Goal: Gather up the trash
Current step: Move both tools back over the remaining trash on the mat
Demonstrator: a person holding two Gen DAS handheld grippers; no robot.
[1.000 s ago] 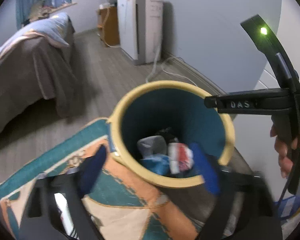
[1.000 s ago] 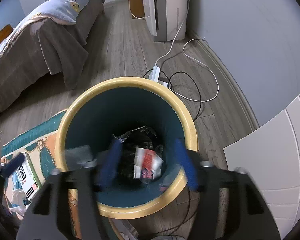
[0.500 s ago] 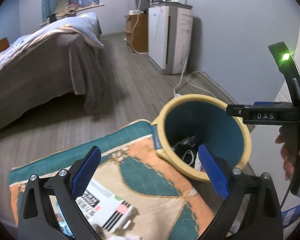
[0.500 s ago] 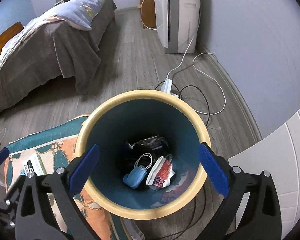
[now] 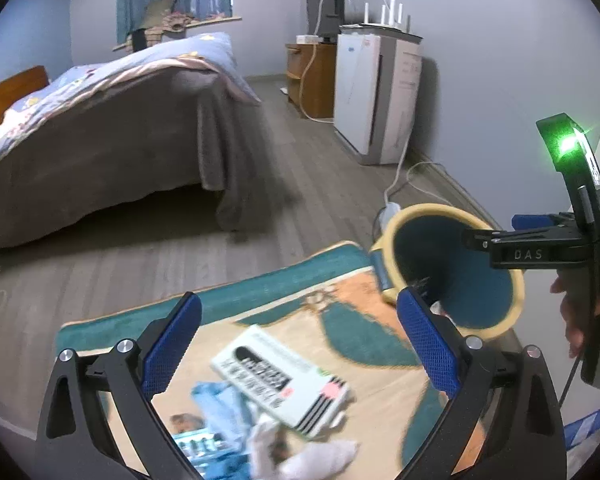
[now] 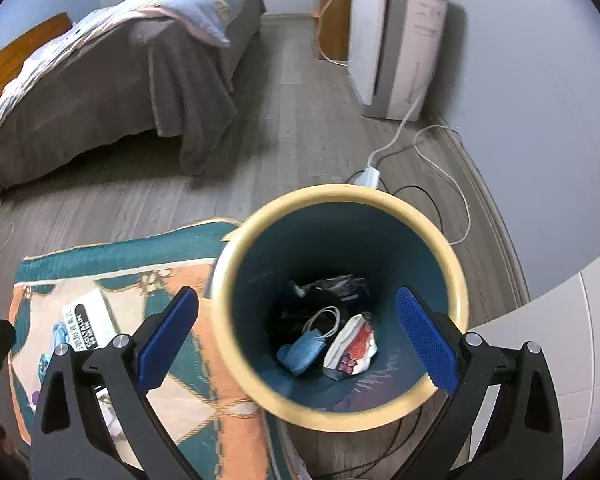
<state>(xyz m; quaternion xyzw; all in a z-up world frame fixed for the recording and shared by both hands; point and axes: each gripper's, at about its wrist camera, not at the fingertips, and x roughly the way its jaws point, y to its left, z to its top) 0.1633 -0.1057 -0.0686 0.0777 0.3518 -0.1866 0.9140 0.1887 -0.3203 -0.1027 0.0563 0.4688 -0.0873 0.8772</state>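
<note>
A teal bin with a cream rim point(image 6: 240, 248) stands on the floor at the rug's right edge; it also shows in the left wrist view point(image 5: 392, 232). Inside lie a blue face mask point(image 6: 302, 354), a red-and-white wrapper point(image 6: 354, 344) and dark trash. My right gripper point(image 6: 296, 332) is open and empty above the bin. My left gripper point(image 5: 300, 340) is open and empty above the rug, over a white printed box point(image 5: 280, 378), blue wrappers point(image 5: 216, 404) and a crumpled white tissue point(image 5: 308, 452). The box also shows in the right wrist view point(image 6: 86, 320).
A teal and orange patterned rug point(image 5: 340, 320) covers the floor. A bed with a grey cover point(image 5: 100, 140) stands to the left. A white air purifier point(image 5: 376, 96), a power strip point(image 6: 370, 174) and loose cables point(image 6: 440, 168) lie along the right wall.
Both grippers opened and pulled back from the bin. The left one swung left to the rug's trash. A blue mask and the wrapper now lie in the bin.
</note>
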